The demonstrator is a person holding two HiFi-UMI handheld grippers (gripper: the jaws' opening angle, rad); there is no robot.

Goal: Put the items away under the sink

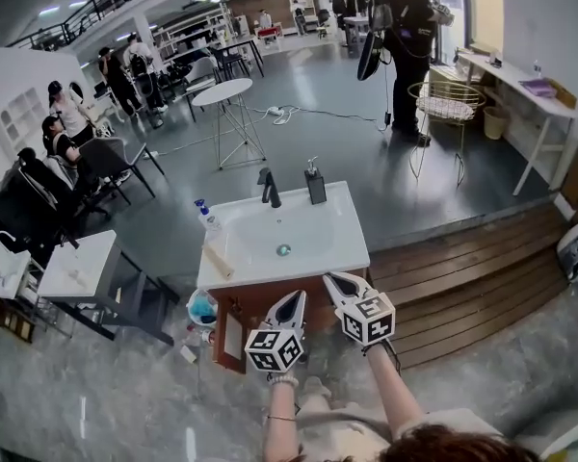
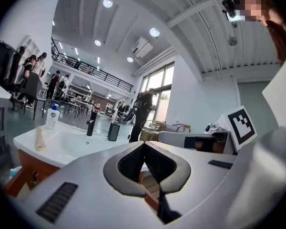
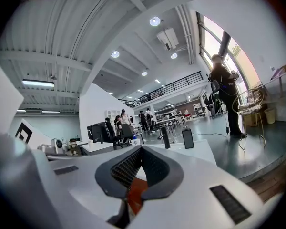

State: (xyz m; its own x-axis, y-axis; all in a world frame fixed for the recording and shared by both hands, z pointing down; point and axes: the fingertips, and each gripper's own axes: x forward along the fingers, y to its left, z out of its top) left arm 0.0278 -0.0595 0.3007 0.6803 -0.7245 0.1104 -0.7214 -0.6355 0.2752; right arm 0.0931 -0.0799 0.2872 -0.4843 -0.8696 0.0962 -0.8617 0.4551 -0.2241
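The white sink (image 1: pixel 303 250) sits on a wooden cabinet (image 1: pixel 239 318) just beyond both grippers. On its rim stand a black faucet (image 1: pixel 269 188), a black soap dispenser (image 1: pixel 315 183) and a blue-capped bottle (image 1: pixel 206 218), and a beige roll (image 1: pixel 219 261) lies at the left edge. My left gripper (image 1: pixel 295 302) hangs before the cabinet front, jaws together and empty; its own view shows the bottle (image 2: pixel 52 116) and roll (image 2: pixel 39 138). My right gripper (image 1: pixel 336 283) is beside it near the sink's front edge, shut with nothing held. A blue item (image 1: pixel 202 307) sits low at the cabinet's left.
A wooden step platform (image 1: pixel 462 263) runs to the right of the sink. A grey table (image 1: pixel 77 268) stands at left, with seated people behind it. Farther back are a round white table (image 1: pixel 226 94), a person in black (image 1: pixel 407 37) and a wire basket stand (image 1: pixel 445 102).
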